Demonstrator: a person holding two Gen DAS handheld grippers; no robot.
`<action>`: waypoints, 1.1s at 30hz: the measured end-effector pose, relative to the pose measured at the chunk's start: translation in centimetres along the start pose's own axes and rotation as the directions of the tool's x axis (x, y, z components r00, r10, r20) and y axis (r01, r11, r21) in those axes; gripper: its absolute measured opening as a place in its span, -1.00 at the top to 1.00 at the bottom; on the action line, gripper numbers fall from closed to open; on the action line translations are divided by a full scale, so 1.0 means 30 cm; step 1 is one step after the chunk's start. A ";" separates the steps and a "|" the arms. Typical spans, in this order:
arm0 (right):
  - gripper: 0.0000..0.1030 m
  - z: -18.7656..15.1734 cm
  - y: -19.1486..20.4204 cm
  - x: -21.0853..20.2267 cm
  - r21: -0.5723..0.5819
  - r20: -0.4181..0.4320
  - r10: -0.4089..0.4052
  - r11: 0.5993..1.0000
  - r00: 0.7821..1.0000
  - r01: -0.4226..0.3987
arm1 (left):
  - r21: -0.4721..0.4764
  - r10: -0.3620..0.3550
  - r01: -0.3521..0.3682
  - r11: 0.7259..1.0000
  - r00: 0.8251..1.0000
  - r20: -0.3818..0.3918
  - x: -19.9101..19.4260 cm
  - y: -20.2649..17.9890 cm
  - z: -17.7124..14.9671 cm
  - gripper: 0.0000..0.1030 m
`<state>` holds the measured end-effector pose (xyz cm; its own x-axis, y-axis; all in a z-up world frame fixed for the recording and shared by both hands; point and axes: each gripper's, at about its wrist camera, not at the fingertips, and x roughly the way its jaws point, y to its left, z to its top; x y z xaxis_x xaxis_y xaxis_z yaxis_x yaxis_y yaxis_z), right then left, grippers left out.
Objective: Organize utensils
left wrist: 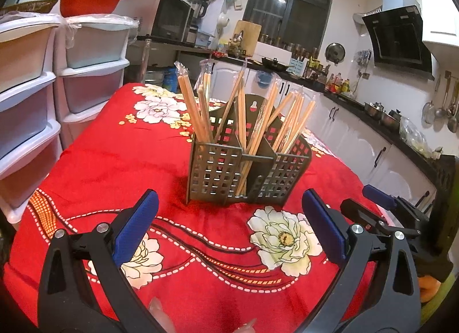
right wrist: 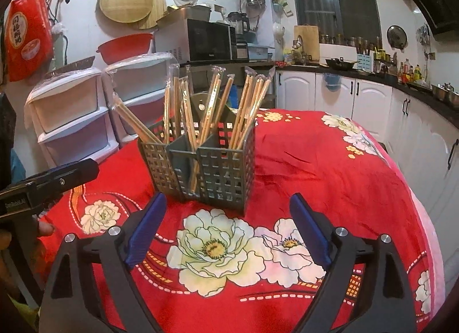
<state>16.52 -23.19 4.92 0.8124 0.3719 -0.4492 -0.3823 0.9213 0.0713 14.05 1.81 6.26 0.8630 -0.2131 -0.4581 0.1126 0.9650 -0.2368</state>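
Grey caddy [left wrist: 218,172] holds wrapped chopsticks [left wrist: 243,109]; left gripper [left wrist: 229,218] and right gripper [right wrist: 226,224] gape empty

We logged: tablecloth [left wrist: 120,166] red, white-and-cream flowers | holder [left wrist: 213,171] grey, grid-pierced | chopsticks [left wrist: 189,106] pale tan | gripper pads [right wrist: 145,232] blue | basin [left wrist: 90,2] red
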 end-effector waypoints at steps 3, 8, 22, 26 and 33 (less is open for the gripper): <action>-0.72 -0.021 0.005 0.000 -0.013 0.018 -0.015 1.000 1.000 0.015 | 0.001 0.005 -0.005 1.000 1.000 0.008 0.007 0.004 -0.014 -0.78; -0.83 -0.051 0.008 0.004 -0.026 0.047 -0.027 0.999 0.999 0.029 | 0.001 0.025 -0.026 1.000 0.999 0.029 0.015 0.014 -0.038 -0.78; -0.87 -0.122 -0.019 0.001 -0.022 0.120 -0.089 0.996 0.989 0.092 | 0.036 0.068 -0.071 0.997 0.993 0.095 0.027 0.010 -0.090 -0.78; -0.87 -0.132 -0.024 -0.009 -0.008 0.140 -0.093 0.995 0.986 0.095 | 0.044 0.077 -0.082 0.996 0.991 0.110 0.036 0.006 -0.104 -0.78; -0.87 -0.136 -0.037 -0.010 0.008 0.133 -0.091 0.996 0.987 0.091 | 0.036 0.087 -0.091 0.995 0.991 0.102 0.055 0.011 -0.113 -0.78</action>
<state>14.91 -24.80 1.34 0.8952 0.2979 -0.3314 -0.3031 0.9522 0.0372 13.83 1.26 2.51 0.9151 -0.1121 -0.3873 0.0516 0.9852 -0.1633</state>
